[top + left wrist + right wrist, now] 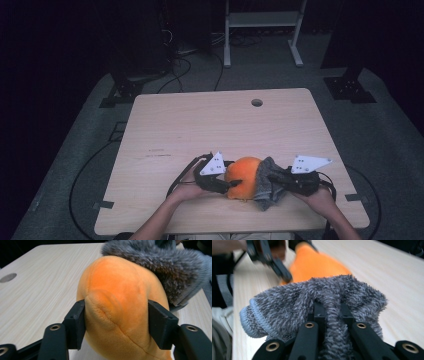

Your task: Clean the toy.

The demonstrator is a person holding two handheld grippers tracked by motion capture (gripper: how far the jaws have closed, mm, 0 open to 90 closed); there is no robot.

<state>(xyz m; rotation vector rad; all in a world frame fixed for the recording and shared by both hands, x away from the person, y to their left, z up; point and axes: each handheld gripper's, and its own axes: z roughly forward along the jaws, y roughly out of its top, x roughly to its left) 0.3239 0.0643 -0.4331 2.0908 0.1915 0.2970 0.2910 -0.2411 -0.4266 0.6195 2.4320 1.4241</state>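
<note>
At the near edge of the counter (165,125), front and centre, item one: an orange plush toy (243,176), rounded and soft, resting on the wood. Item two: a grey fuzzy sock (268,187), draped against the plush toy's right flank and touching it.

Left hand-held gripper (231,185): on the plush toy's left side, jaws astride its seamed end, both pads pressed into the fabric in the left gripper view (117,322), so it grips the toy. Right hand-held gripper (274,178): on the toy's right side, jaws drawn nearly together on a pinched fold of the sock (332,315), which bunches over them.

Step in hand, by judgement: fitting the sock over the plush toy, or drawing it off; the pictures do not settle which. The sock sits beside the toy, not yet around it.

Next move, by judgement: the left grip must keep the toy steady while the right carries the sock's ribbed cuff (252,315) across the toy. The pinch may bring one layer only, leaving the mouth shut.
</note>
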